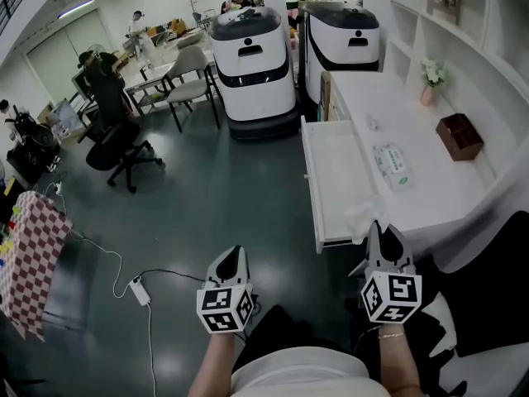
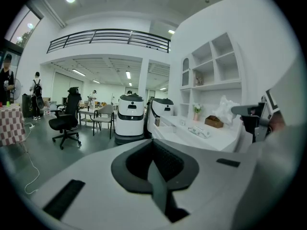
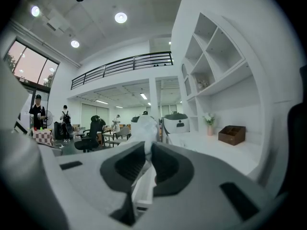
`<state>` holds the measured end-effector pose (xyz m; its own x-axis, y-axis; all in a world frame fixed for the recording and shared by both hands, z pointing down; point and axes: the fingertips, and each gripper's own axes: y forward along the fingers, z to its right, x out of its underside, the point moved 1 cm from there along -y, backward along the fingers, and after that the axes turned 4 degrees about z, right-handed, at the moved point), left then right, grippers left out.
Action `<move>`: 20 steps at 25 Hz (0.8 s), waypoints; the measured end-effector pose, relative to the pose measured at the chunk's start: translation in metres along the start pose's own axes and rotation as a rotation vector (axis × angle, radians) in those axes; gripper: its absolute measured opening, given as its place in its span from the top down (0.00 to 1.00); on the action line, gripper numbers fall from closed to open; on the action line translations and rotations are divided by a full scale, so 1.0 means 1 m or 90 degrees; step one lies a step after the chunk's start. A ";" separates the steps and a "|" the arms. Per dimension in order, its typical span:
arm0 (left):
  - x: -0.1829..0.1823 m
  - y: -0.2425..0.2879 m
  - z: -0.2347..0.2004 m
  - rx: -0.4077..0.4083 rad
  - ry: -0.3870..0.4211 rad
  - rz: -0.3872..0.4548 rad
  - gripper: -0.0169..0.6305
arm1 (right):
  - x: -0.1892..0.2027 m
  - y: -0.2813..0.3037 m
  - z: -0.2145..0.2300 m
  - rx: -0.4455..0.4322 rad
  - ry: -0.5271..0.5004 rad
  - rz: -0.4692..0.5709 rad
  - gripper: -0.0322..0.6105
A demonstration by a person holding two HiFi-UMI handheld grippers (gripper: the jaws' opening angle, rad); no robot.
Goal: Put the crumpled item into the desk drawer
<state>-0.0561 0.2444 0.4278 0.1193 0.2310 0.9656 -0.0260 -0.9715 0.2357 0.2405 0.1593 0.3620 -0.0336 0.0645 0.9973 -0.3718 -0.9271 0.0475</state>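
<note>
A crumpled white paper (image 1: 364, 216) is pinched in my right gripper (image 1: 382, 230), which hangs just past the front corner of the open white desk drawer (image 1: 331, 180). In the right gripper view the paper (image 3: 145, 127) bulges out above the shut jaws of the right gripper (image 3: 148, 150). My left gripper (image 1: 233, 255) is over the floor to the left of the drawer, and its jaws are shut with nothing between them. From the left gripper view, the left gripper (image 2: 153, 150) looks toward the desk, and the paper (image 2: 225, 109) shows at the right.
On the white desk (image 1: 430, 188) lie a tissue pack (image 1: 390, 165), a brown box (image 1: 459, 136) and a small flower vase (image 1: 431, 81). Two white service robots (image 1: 252, 60) stand beyond the drawer. A power strip (image 1: 139, 289) with its cable lies on the floor at left, near a checkered cloth (image 1: 29, 255).
</note>
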 end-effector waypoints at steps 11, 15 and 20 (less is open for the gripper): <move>-0.007 0.067 -0.029 0.017 -0.008 -0.010 0.98 | -0.004 0.060 -0.005 0.021 -0.008 0.005 0.89; -0.017 0.117 -0.046 0.031 -0.011 -0.011 0.99 | -0.006 0.107 -0.002 0.040 -0.008 0.011 0.89; -0.036 0.178 -0.074 0.046 -0.016 -0.016 0.99 | -0.010 0.169 -0.010 0.060 -0.007 0.006 0.89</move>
<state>-0.1386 0.0666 0.4428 0.1442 0.2549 0.9561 0.0495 -0.9669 0.2503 0.1691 0.0057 0.3598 -0.0259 0.0526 0.9983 -0.2820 -0.9584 0.0431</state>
